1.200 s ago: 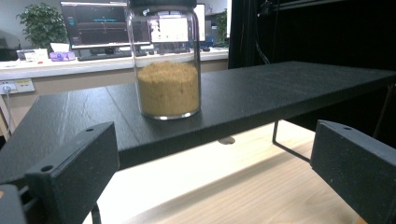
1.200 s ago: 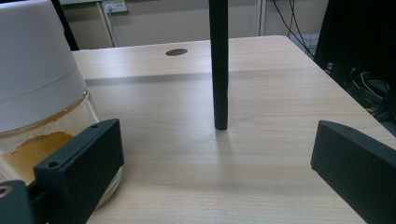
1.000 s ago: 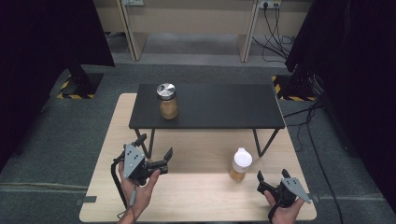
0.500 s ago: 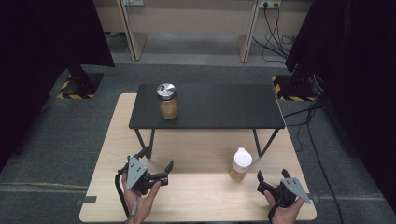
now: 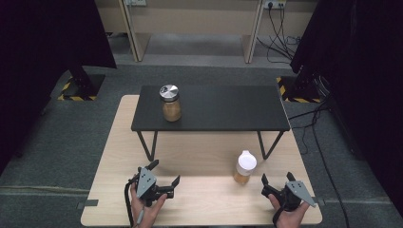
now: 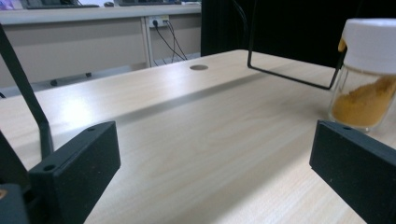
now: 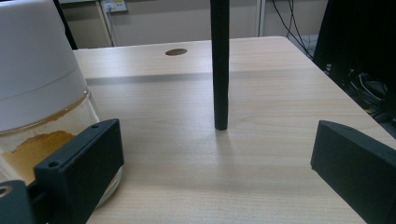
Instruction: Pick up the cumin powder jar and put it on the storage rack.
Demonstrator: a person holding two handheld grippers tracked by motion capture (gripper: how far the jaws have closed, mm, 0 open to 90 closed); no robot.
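**Clearly the right gripper's jar**

Both pairs of jaws stand spread wide with nothing between them. My right gripper (image 5: 277,183) sits low at the near edge of the wooden table (image 5: 119,156), and the white-capped jar (image 5: 245,167) stands upright just ahead of its fingers and off to their left; in the right gripper view the jar (image 7: 42,102) bulks up just beyond the left jaw, whether touching it I cannot tell, not in the gap. So I judge the coming move to be a short slide leftward and forward to bring the jar between the jaws, its long axis vertical, gripping the glass body below the cap.

My left gripper (image 5: 164,176) is well apart from it; from its fingers the jar (image 6: 366,74) lies far out to the right, past the right jaw.

Farther out, a thin black leg (image 7: 219,65) of the black stand (image 5: 211,109) comes down ahead of the right jaws, right of the jar, and could catch a wide swing. Beyond, on the stand's top, a metal-lidded jar (image 5: 170,102) stands well clear of both grippers.
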